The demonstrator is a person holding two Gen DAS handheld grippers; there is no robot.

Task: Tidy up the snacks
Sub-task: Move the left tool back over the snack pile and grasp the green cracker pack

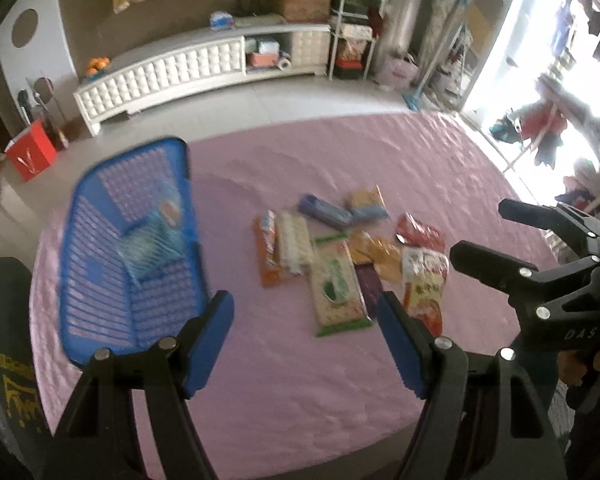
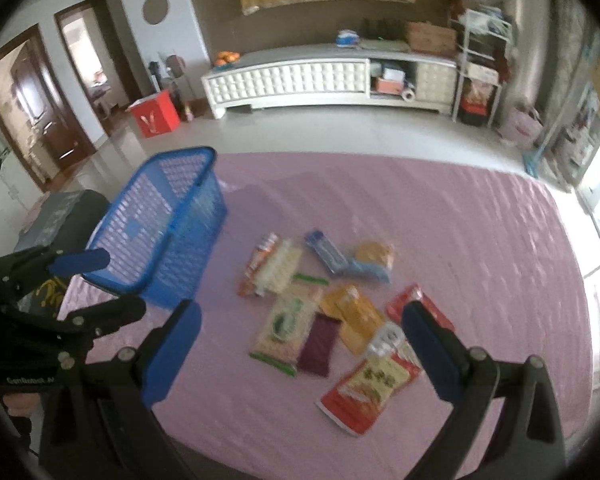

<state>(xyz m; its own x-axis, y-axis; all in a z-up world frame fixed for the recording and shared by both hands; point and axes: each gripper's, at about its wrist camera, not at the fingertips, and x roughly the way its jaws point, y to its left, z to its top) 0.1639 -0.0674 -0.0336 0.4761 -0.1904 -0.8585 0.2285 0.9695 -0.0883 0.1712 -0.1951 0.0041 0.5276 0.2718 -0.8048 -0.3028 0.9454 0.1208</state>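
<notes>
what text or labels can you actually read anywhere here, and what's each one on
"DAS": white letters on the black body of the right tool, left wrist view.
White lettering on the left tool body, right wrist view: starts like "Gen", the rest too blurred to read.
Red snack packet: printed characters, too blurred to read.
Green-edged packet: print unreadable.
Red box on the floor: a pale mark, no readable words.
Yellow print on the dark fabric: unreadable.

A home, probably a living room: long white tufted-front TV cabinet (image 2: 324, 76) against a brown wall, cluttered white shelving rack (image 2: 480, 64), wooden interior doors (image 2: 32, 100), laundry hanging blurred by the bright window (image 1: 540, 132).
</notes>
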